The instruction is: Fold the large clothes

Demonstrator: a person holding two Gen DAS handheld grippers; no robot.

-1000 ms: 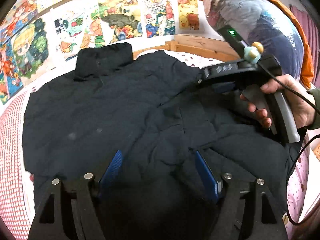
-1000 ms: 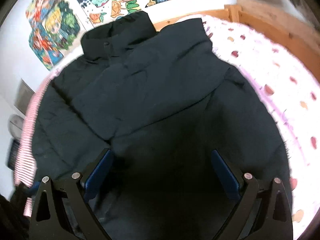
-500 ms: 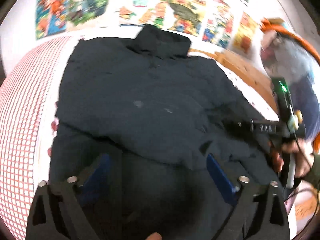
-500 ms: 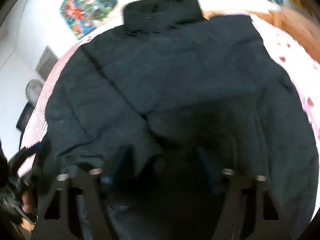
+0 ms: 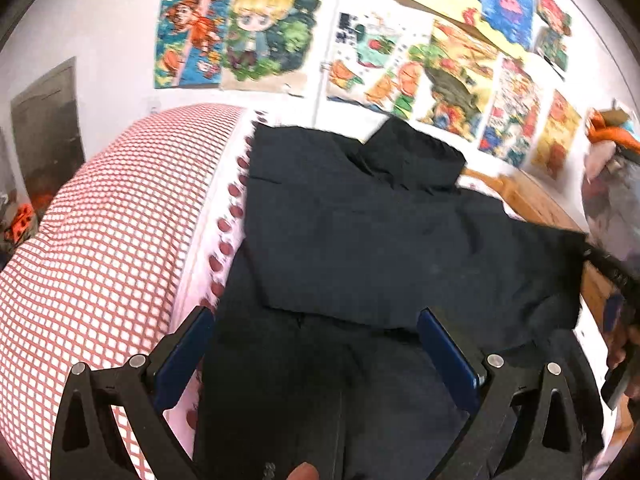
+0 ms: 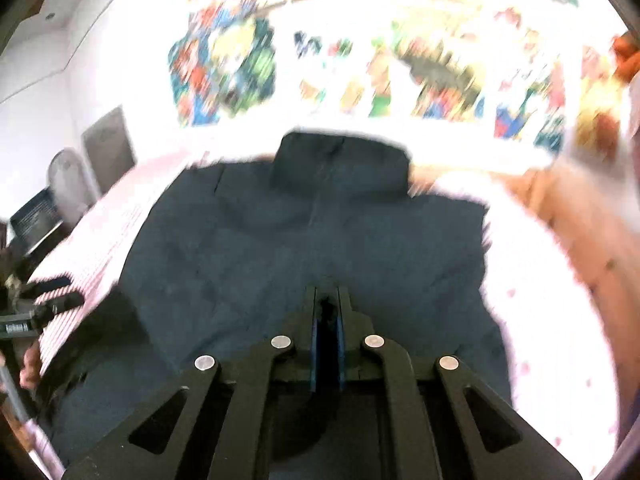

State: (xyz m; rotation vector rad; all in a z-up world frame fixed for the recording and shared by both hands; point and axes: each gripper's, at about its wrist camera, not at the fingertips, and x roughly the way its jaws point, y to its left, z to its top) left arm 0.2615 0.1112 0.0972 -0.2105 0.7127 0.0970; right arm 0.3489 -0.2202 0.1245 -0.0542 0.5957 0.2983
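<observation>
A large black padded jacket (image 5: 360, 240) lies spread on the bed, collar toward the wall, with both sleeves folded across its front. My left gripper (image 5: 316, 340) is open, its blue pads wide apart above the jacket's lower left part. In the right wrist view the jacket (image 6: 300, 240) fills the middle, blurred by motion. My right gripper (image 6: 328, 308) has its pads pressed nearly together on a fold of the jacket's lower front. The right gripper also shows at the right edge of the left wrist view (image 5: 616, 292).
A red-checked quilt (image 5: 100, 260) lies left of the jacket. The pink spotted sheet (image 6: 540, 300) shows to its right, with the wooden bed frame (image 5: 536, 200) beyond. Cartoon posters (image 5: 260, 32) cover the wall behind. A bundle of bedding (image 5: 612, 184) sits at far right.
My right gripper has closed from wide open onto the jacket's lower front. Both cameras have swung, and the left gripper has moved to the jacket's left side, still open.
</observation>
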